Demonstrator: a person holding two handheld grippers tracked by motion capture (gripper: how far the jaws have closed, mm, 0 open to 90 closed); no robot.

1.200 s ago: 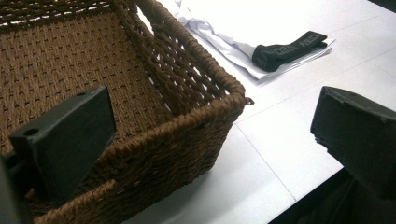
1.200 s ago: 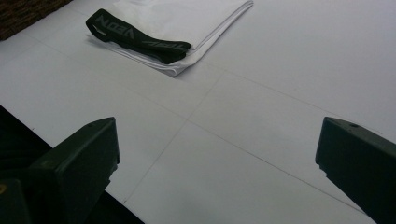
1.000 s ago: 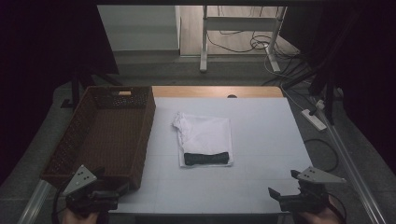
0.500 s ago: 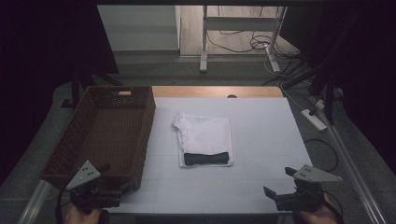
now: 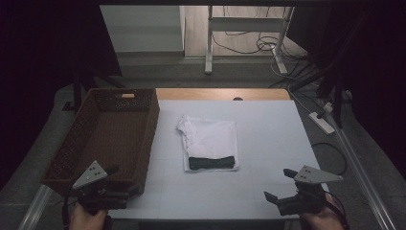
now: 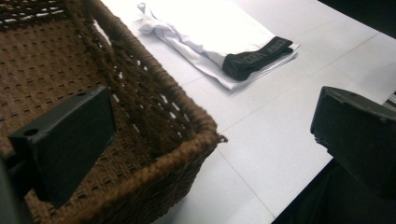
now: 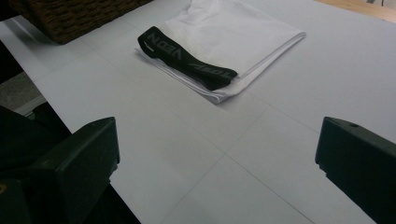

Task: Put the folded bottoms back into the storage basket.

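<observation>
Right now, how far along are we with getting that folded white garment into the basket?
Done: the white garment already lies folded on the table, black waistband nearest the person. In hand: nothing; the left gripper and right gripper are both open at the near edge. Left: grasping the garment and placing it in the wicker basket.

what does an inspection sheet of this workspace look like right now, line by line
surface: flat white table, bare wooden strip along its far edge
job's things: folded white garment with black waistband lying mid-table; brown woven wicker basket to its left, nothing seen inside
clutter: nothing seen
grippers: left gripper at the basket's near corner, jaws apart, holding nothing; right gripper at the table's near right edge, jaws apart, holding nothing
cables: loose cables on the floor beyond; white power strip at right
surroundings: dark, metal stand legs behind
</observation>
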